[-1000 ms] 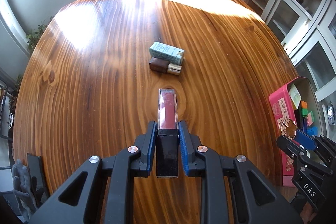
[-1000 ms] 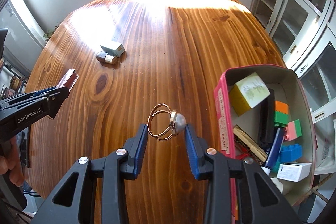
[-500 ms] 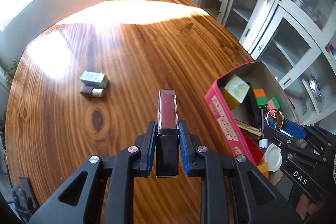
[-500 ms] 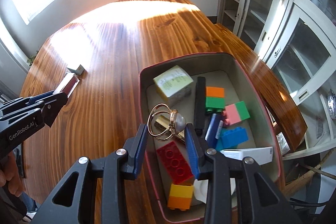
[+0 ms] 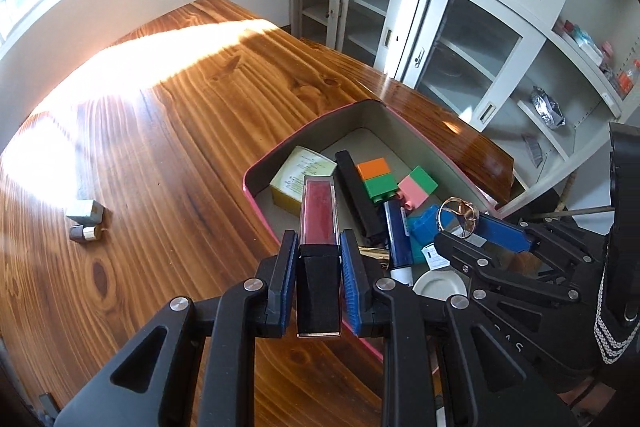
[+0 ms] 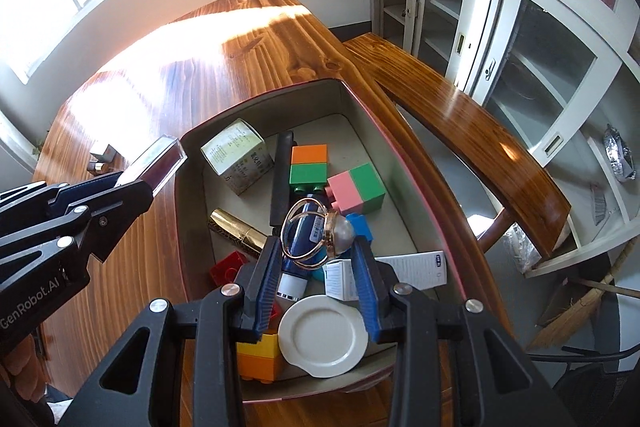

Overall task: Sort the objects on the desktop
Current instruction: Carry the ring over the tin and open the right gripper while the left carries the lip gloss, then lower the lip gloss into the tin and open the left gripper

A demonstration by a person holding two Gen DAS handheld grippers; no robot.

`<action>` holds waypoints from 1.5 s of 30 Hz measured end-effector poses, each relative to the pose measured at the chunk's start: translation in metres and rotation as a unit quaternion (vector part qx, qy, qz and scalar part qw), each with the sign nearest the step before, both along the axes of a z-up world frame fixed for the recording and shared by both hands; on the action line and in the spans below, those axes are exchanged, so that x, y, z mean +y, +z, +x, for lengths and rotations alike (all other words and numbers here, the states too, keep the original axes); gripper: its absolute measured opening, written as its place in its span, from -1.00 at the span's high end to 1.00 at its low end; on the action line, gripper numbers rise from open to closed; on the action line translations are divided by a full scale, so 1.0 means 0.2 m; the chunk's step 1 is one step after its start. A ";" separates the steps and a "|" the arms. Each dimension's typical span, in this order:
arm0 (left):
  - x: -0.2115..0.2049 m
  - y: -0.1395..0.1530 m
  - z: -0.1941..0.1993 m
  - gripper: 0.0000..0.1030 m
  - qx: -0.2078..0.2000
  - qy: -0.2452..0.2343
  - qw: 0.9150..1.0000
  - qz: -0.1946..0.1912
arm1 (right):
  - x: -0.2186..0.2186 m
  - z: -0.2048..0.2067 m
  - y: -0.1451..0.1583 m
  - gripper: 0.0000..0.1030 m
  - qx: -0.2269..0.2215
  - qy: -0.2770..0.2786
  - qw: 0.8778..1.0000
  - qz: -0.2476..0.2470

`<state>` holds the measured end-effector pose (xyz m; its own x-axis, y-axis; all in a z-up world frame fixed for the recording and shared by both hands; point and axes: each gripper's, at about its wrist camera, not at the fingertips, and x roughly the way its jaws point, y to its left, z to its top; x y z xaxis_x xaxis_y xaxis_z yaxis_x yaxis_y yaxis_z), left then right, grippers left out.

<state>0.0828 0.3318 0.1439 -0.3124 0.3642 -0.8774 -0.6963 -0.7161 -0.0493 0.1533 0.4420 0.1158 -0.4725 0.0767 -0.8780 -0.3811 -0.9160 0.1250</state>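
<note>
My left gripper (image 5: 319, 251) is shut on a red lip gloss tube with a black cap (image 5: 318, 223), held over the near left rim of the pink box (image 5: 256, 203). It also shows in the right wrist view (image 6: 158, 163). My right gripper (image 6: 316, 251) is shut on a gold ring with a pearl (image 6: 316, 235), held above the middle of the box (image 6: 360, 115). The ring shows in the left wrist view (image 5: 458, 217). The box holds toy bricks, a yellow-green carton (image 6: 238, 155), a black bar, a blue tube and a white dish (image 6: 322, 335).
A small teal box (image 5: 84, 209) and a brown-gold lipstick (image 5: 85, 233) lie on the wooden table (image 5: 160, 131) to the left. White glass-door cabinets (image 5: 460, 27) stand beyond the table's right edge. A wooden bench (image 6: 460, 131) and a broom (image 6: 580, 303) are at right.
Both grippers have swung right from the open table to over the pink box, each keeping its object. The teal box and lipstick now lie far to the left.
</note>
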 end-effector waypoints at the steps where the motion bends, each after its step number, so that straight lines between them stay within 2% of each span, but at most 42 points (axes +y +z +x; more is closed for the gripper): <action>1: 0.01 0.00 0.01 0.54 0.000 -0.003 1.000 -0.001 | 0.01 0.00 0.00 0.22 0.001 -0.001 1.000 -0.001; 5: 0.04 -0.01 0.01 0.54 -0.006 -0.009 1.000 0.002 | 0.04 -0.01 -0.02 0.22 0.002 -0.004 1.000 -0.005; 12: 0.06 -0.06 0.00 0.52 -0.053 -0.017 0.998 0.014 | 0.07 -0.03 -0.06 0.21 -0.008 -0.014 1.000 -0.024; 15: 0.03 -0.05 -0.01 0.34 -0.043 -0.001 0.999 0.018 | 0.08 -0.03 -0.06 0.19 -0.009 -0.014 1.000 -0.025; 17: 0.01 -0.04 -0.02 0.25 -0.035 0.012 0.999 0.020 | 0.08 -0.04 -0.06 0.10 -0.009 -0.014 1.000 -0.026; 23: -0.05 -0.05 -0.08 0.24 -0.032 0.045 0.998 0.015 | 0.09 -0.04 -0.07 -0.18 -0.007 -0.018 0.999 -0.028; 38: -0.22 -0.09 -0.17 0.24 -0.036 0.112 0.993 -0.001 | 0.04 -0.10 -0.06 -0.42 -0.011 -0.006 1.000 -0.028; 45: -0.34 -0.11 -0.20 0.24 -0.040 0.142 0.989 -0.009 | -0.03 -0.15 -0.08 -0.44 -0.015 0.012 0.999 -0.033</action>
